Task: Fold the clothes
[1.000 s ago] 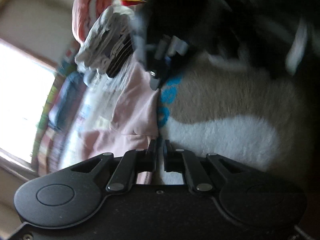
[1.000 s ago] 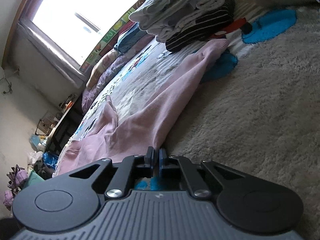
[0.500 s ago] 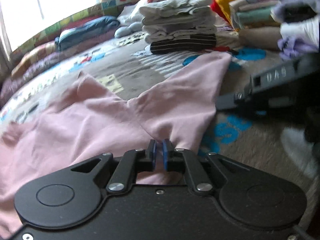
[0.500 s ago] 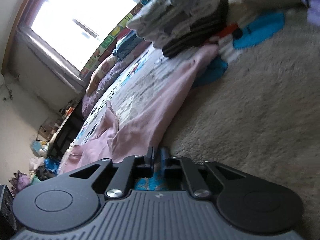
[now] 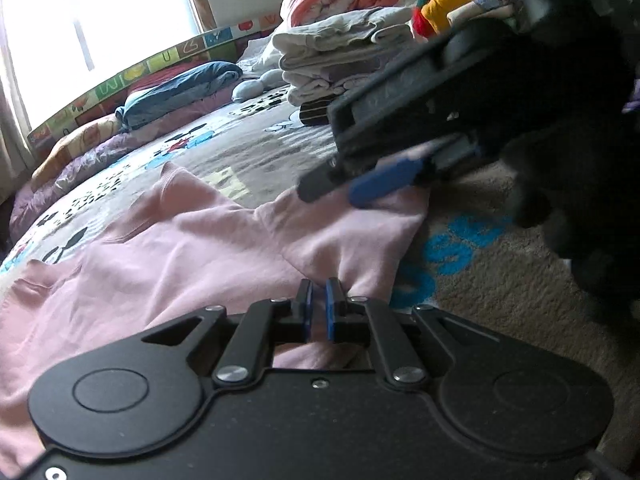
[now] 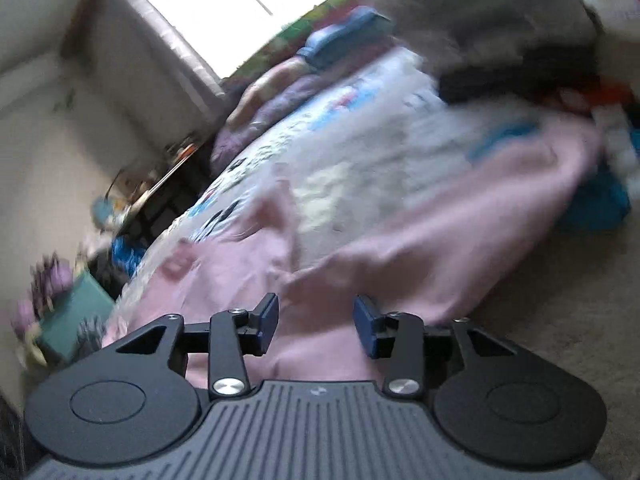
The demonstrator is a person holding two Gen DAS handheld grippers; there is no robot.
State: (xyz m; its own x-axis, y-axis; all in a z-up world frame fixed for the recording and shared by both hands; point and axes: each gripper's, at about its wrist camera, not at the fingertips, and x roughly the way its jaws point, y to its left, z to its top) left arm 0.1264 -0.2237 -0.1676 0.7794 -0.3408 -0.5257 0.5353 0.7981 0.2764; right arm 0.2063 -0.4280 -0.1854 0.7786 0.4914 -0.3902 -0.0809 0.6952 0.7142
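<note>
The left gripper [image 5: 317, 295] is clenched on a fold of the pink garment [image 5: 192, 248], which bunches up between its blue pads. The right gripper [image 6: 316, 320] has its jaws wide apart, released, just above the same pink cloth. The garment lies spread and wrinkled on a patterned blanket [image 5: 248, 148], its far edge near a stack of folded clothes [image 5: 336, 60].

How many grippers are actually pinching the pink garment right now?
1. The left gripper is shut on the pink garment at its near edge. The right gripper is open above the cloth, gripping nothing.
</note>
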